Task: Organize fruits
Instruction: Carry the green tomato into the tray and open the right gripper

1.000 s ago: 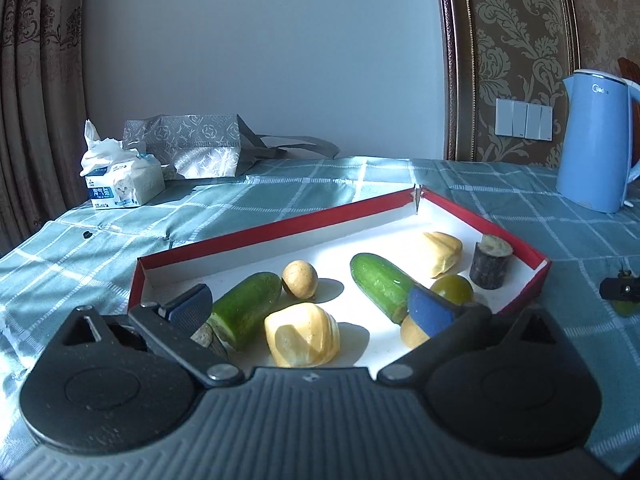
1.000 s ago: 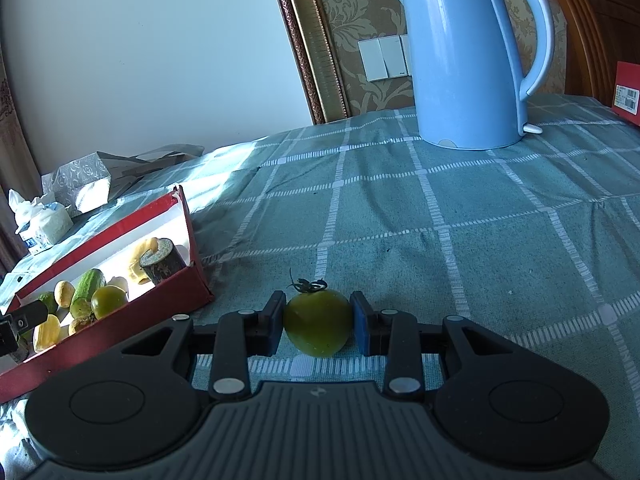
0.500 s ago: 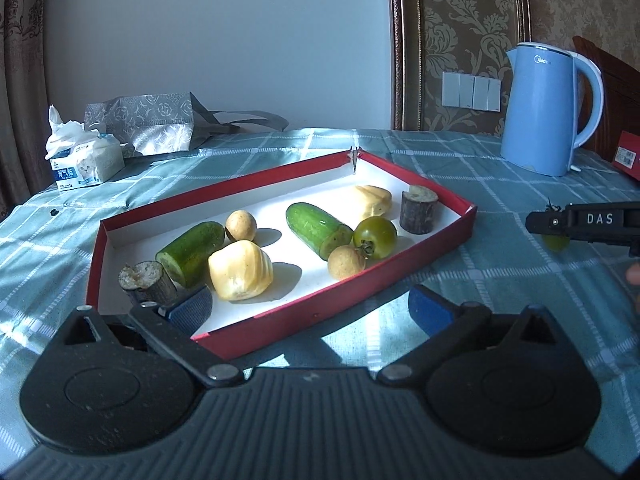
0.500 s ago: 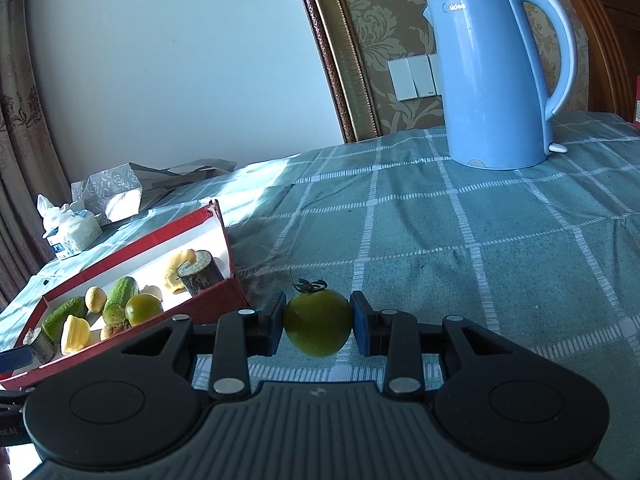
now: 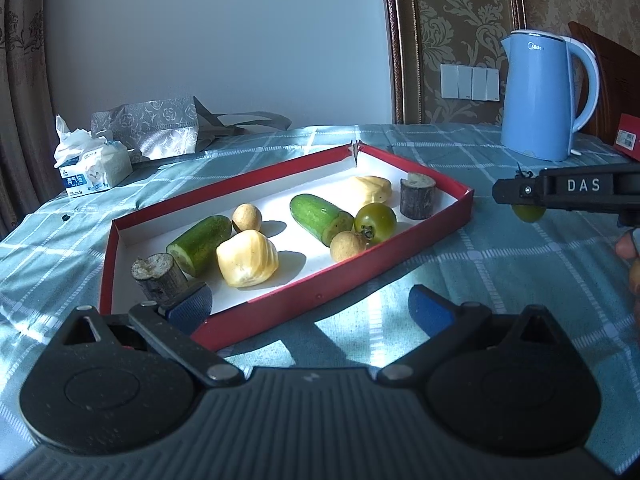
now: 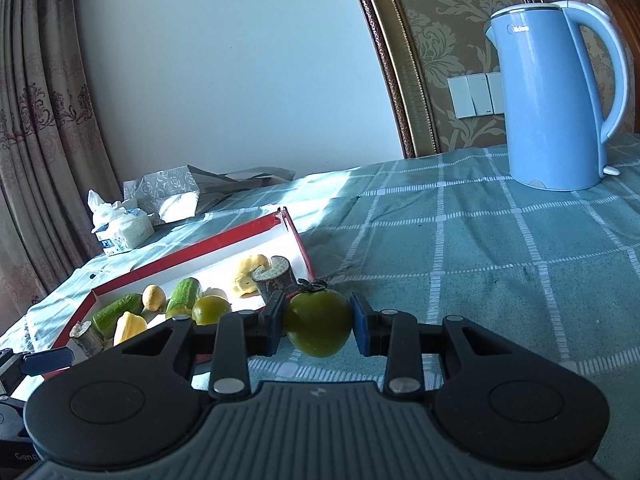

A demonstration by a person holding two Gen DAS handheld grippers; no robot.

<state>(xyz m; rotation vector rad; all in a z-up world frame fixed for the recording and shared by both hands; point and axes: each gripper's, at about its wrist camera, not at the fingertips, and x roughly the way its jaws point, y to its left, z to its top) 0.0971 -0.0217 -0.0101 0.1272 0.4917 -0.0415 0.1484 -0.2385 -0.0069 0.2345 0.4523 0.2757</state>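
Right wrist view: your blue kettle (image 6: 556, 92) is standing on the checked tablecloth (image 6: 480, 248) while the red tray (image 5: 360, 276) is holding cucumbers, yellow pieces and a tomato. Your left gripper (image 5: 308, 304) is spreading its fingers wide and empty at the tray's near rim. Your right gripper (image 6: 318, 322) is clamping a green tomato (image 6: 318, 322) above the cloth, just beside the tray.

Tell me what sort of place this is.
Probably a room in a home: patterned damask wallpaper, heavy drapes, and a light blue electric kettle on a teal checked tablecloth.
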